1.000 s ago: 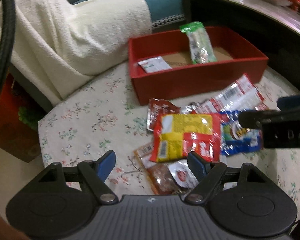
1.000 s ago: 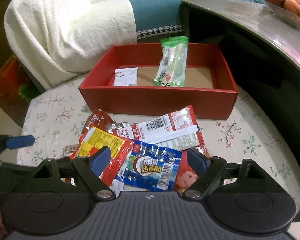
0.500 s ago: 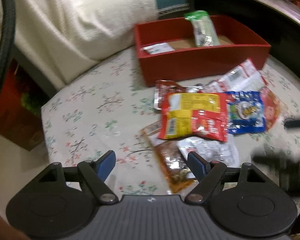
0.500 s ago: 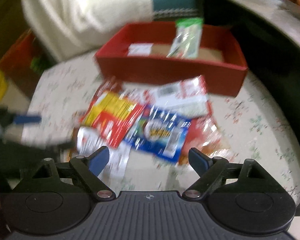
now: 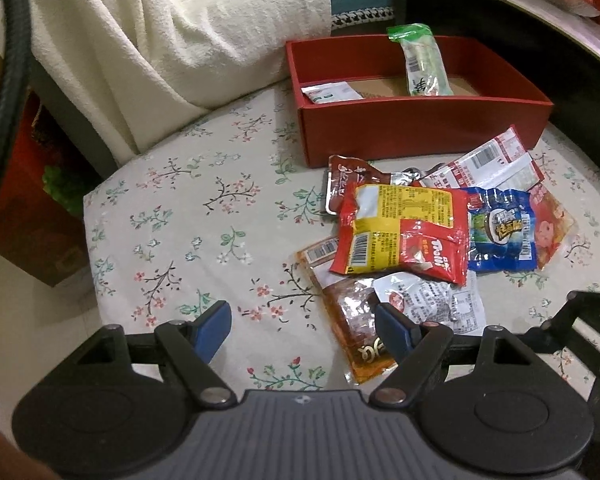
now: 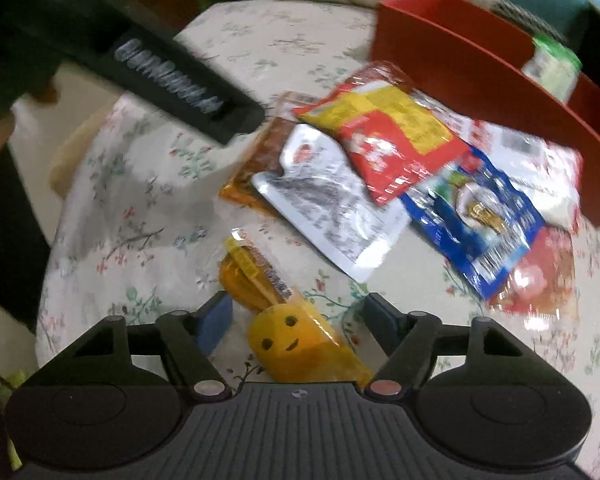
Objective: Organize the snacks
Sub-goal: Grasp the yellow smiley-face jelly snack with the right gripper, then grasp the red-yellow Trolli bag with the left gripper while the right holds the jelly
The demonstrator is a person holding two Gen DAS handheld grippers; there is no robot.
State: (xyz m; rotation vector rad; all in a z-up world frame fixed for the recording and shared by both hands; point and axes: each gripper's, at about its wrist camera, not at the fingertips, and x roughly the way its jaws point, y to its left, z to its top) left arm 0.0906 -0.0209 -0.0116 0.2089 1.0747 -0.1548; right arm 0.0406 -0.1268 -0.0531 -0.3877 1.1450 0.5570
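A pile of snack packets lies on the floral-cloth stool point(image 5: 188, 208): a red-and-yellow packet point(image 5: 400, 236), a blue one point(image 5: 500, 232), a silver-white one point(image 5: 432, 304) and a brown one point(image 5: 352, 320). Behind them stands the red box point(image 5: 420, 120) with a green packet point(image 5: 422, 64) and a small white packet point(image 5: 332, 92) inside. My left gripper point(image 5: 302, 322) is open above the near edge of the pile, its right finger over the brown packet. My right gripper point(image 6: 298, 316) points down with its jaws closing around an orange smiley-face packet point(image 6: 292, 340); the pads are not pressing on it.
A cream blanket point(image 5: 160, 40) drapes the sofa behind the stool. A dark table point(image 5: 500, 12) with a plate of fruit rises at the right, close to the red box point(image 6: 480, 64). The left gripper's black body point(image 6: 172, 80) crosses the right wrist view. The stool drops off on the left.
My right gripper has rolled and dropped to the near side of the pile, over the orange packet, and its jaws have narrowed. The left gripper has drawn back slightly and stays open.
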